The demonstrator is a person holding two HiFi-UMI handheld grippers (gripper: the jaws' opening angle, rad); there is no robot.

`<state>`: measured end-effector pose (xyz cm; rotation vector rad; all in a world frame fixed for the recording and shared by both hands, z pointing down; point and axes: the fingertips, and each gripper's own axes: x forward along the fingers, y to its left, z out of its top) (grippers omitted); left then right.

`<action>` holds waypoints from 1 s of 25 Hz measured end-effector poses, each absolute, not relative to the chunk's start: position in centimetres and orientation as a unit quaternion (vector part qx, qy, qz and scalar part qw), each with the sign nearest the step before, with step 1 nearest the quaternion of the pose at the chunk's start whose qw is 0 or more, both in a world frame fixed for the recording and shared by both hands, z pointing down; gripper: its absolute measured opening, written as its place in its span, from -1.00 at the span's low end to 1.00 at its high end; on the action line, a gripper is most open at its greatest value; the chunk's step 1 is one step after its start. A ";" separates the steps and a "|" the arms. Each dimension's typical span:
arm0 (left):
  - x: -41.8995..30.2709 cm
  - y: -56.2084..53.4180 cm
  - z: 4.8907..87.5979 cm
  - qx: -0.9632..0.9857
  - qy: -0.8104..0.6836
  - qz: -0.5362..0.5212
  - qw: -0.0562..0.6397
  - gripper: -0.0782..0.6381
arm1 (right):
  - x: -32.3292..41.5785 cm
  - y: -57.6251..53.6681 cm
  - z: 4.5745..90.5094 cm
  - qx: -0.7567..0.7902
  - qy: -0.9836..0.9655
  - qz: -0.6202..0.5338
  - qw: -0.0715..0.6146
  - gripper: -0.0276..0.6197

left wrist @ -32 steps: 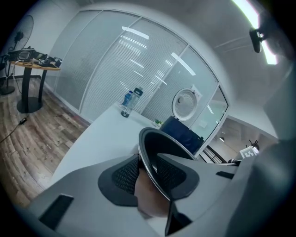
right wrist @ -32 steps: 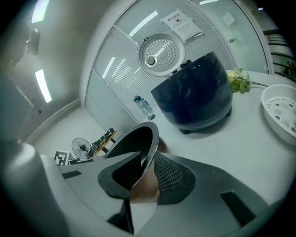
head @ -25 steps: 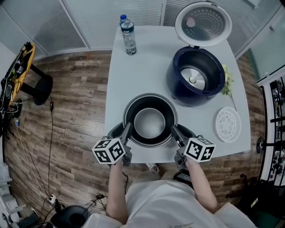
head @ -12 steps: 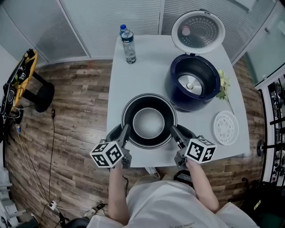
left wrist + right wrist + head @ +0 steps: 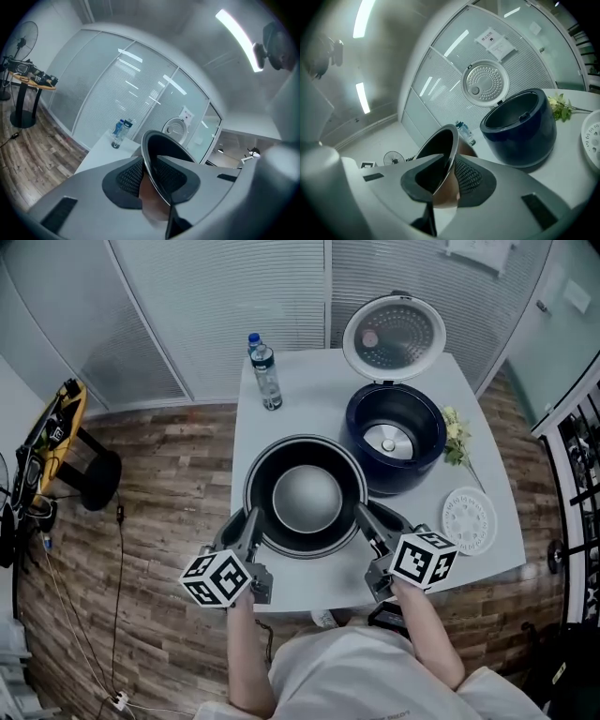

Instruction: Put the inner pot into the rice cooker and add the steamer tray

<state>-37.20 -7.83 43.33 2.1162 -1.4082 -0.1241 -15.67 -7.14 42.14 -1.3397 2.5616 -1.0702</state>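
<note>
We hold the inner pot (image 5: 305, 498) by its rim between the two grippers, over the near half of the white table (image 5: 300, 399). The left gripper (image 5: 251, 521) takes the rim at about 8 o'clock on the pot, and the right gripper (image 5: 364, 514) takes it at about 4 o'clock. In the left gripper view the thin metal rim runs straight between the ribbed pads, which press on it from both sides. The right gripper view shows the same: the jaws stand narrow with the pot's lip pinched between them. Both pairs of jaws have just been closing on that rim. The pot's mouth faces up and its inside is dark, with a pale round floor.

From the pot, the dark blue rice cooker (image 5: 417, 470) stands at 1 o'clock, near but apart from it. Its round lid (image 5: 394, 337) is swung open at the far side, and its well holds only the pale plate at the bottom. The white steamer tray (image 5: 468, 519) lies flat on the table at 3 o'clock from the pot, by the right edge. A small sprig of flowers (image 5: 456, 439) lies just beside the cooker at its 3 o'clock. A water bottle (image 5: 266, 376) stands upright at 11 o'clock from the pot, near the table's far left corner.
</note>
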 end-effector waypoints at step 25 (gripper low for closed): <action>-31.3 -11.6 34.6 0.850 -0.468 -0.081 0.228 -0.53 | -10.0 -8.5 33.4 -0.477 0.831 -0.269 0.093 -0.68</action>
